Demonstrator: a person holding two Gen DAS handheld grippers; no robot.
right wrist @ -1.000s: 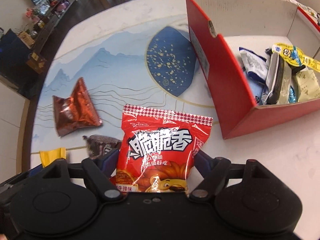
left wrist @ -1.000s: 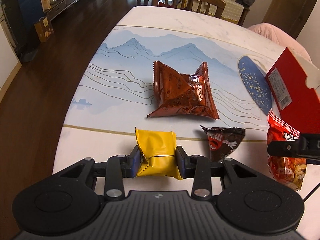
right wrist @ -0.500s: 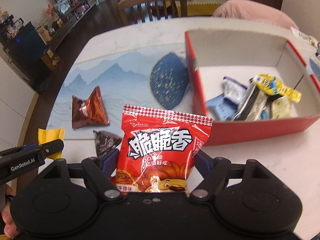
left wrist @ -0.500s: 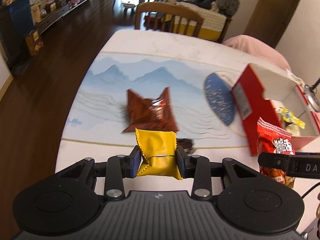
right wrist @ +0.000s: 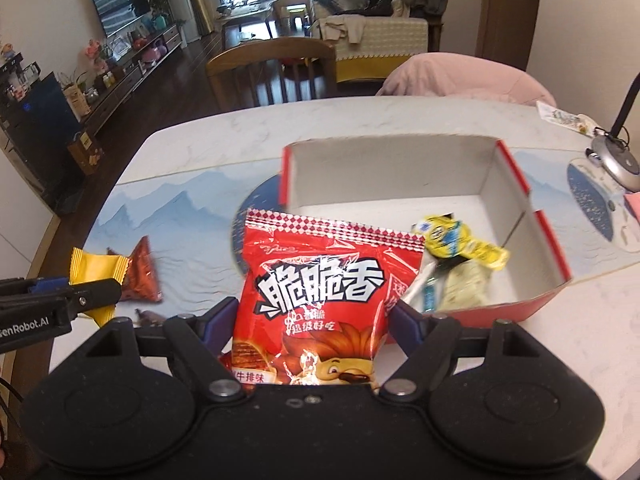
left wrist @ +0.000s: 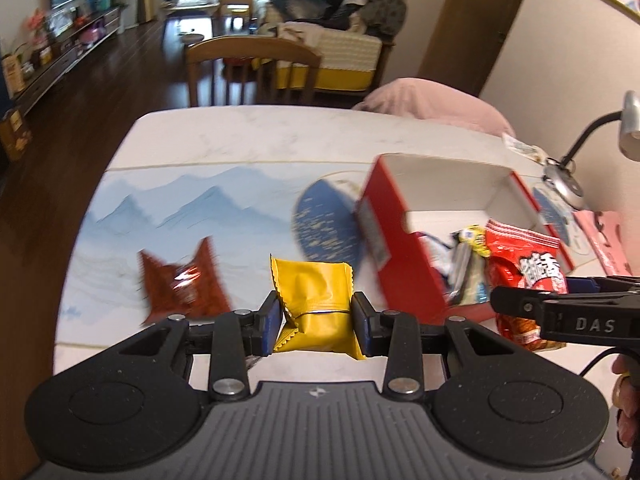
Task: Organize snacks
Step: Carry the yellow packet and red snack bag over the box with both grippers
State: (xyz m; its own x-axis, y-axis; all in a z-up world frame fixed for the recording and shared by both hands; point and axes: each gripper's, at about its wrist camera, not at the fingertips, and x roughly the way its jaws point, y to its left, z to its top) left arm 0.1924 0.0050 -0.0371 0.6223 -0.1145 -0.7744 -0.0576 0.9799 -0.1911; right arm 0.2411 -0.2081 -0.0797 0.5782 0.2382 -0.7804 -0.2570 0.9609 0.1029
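Both my grippers are loaded: left gripper point(left wrist: 316, 318) pinches the yellow packet point(left wrist: 314, 300), right gripper point(right wrist: 310, 320) pinches the red snack bag point(right wrist: 320, 304), held above the table near the red box point(right wrist: 536, 240). Only right wrist view shows the small dark packet point(right wrist: 150, 316) by the brown bag point(right wrist: 140, 272).

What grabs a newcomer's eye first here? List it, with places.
The red snack bag, printed with bold white characters, fills the centre of the right wrist view, clamped in the right gripper. Just beyond it stands the open red box holding a few wrapped snacks. To the left, the left gripper pinches a yellow packet above the table.
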